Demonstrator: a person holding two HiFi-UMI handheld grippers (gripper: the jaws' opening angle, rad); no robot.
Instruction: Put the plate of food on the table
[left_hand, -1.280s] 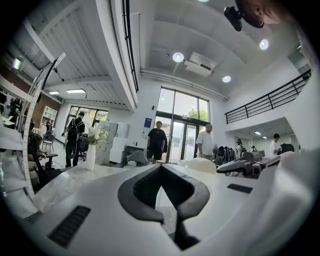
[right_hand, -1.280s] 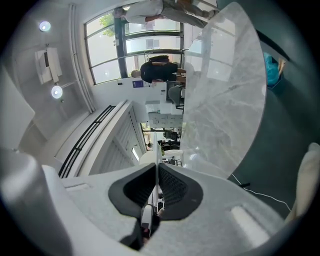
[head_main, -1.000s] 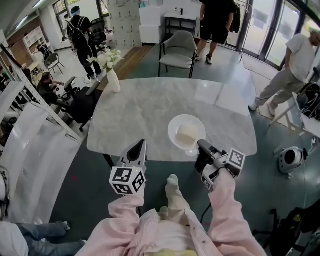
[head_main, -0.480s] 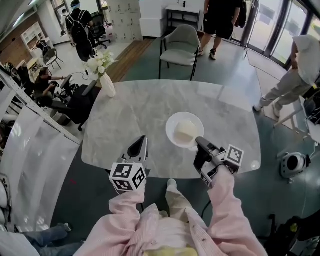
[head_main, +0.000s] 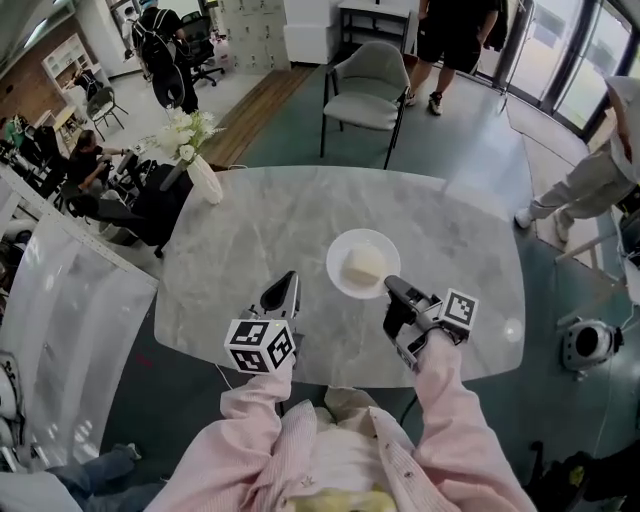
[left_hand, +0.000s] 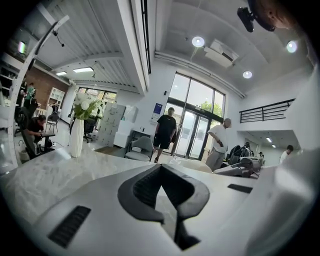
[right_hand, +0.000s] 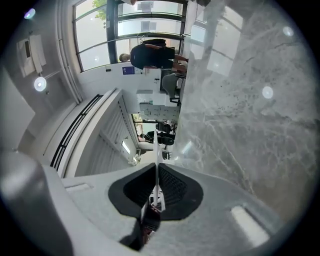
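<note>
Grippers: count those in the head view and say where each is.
2. The left gripper is over the table's near side, holding nothing; the right gripper is clamped on the plate's near rim. None hidden.

Person in pink ribbed sleeves (head_main: 445, 400). Pale grey left tongs (head_main: 284, 285) and dark right tongs (head_main: 392, 287) each carry a black-and-white marker cube; dark ridged pads (left_hand: 145, 187).

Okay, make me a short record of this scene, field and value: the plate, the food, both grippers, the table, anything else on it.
plate: white, round, over the table's near half; whether it rests there cannot be told
food: pale block on the plate
right gripper: shut on the plate's near rim
left gripper: shut, empty, left of the plate
table: grey marble
vase: white, with flowers, at the far left corner
</note>
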